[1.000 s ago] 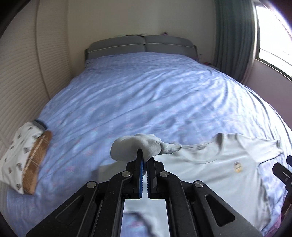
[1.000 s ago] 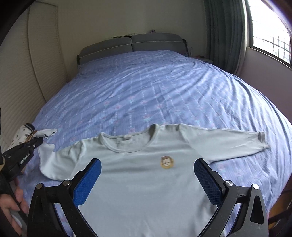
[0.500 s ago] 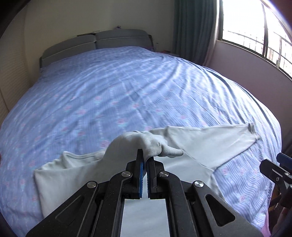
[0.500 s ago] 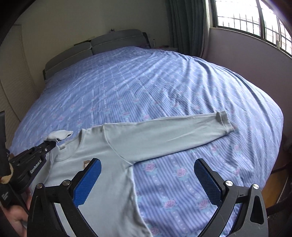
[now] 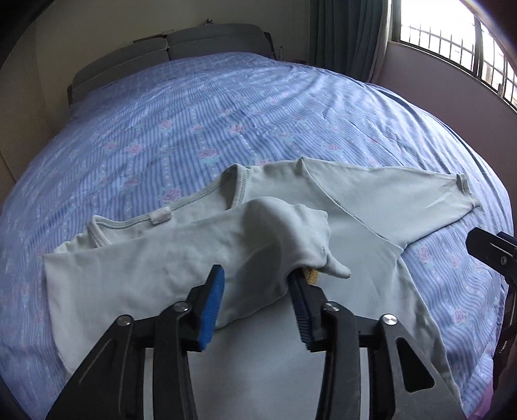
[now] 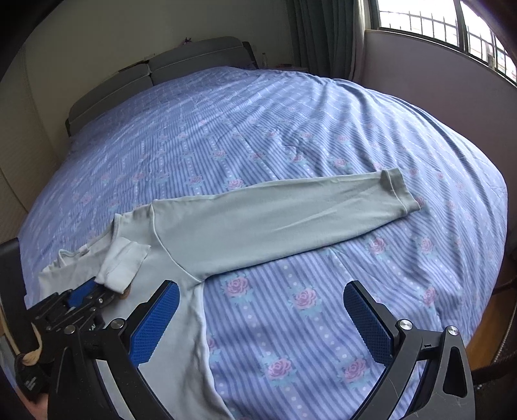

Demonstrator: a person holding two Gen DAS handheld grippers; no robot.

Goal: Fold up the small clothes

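Observation:
A pale green long-sleeved shirt (image 5: 371, 245) lies flat on the bed. Its left sleeve (image 5: 226, 245) is folded across the chest, cuff near the small chest badge. My left gripper (image 5: 255, 284) is open, with the sleeve lying loose between its jaws. In the right wrist view the left gripper (image 6: 89, 295) sits by that cuff (image 6: 124, 261). The right sleeve (image 6: 274, 216) stretches out straight to the right, cuff (image 6: 399, 190) on the sheet. My right gripper (image 6: 258, 316) is wide open and empty, above the sheet just below that sleeve's armpit.
The bed has a blue striped sheet with roses (image 6: 290, 135) and a grey headboard (image 5: 168, 48). A wall, curtain (image 5: 349, 35) and window (image 6: 436, 26) stand close on the right. The bed's right edge (image 6: 497, 226) drops off near the sleeve cuff.
My left gripper carried the left sleeve over the shirt's chest, then opened and let it go. My right gripper moved right, toward the outstretched right sleeve.

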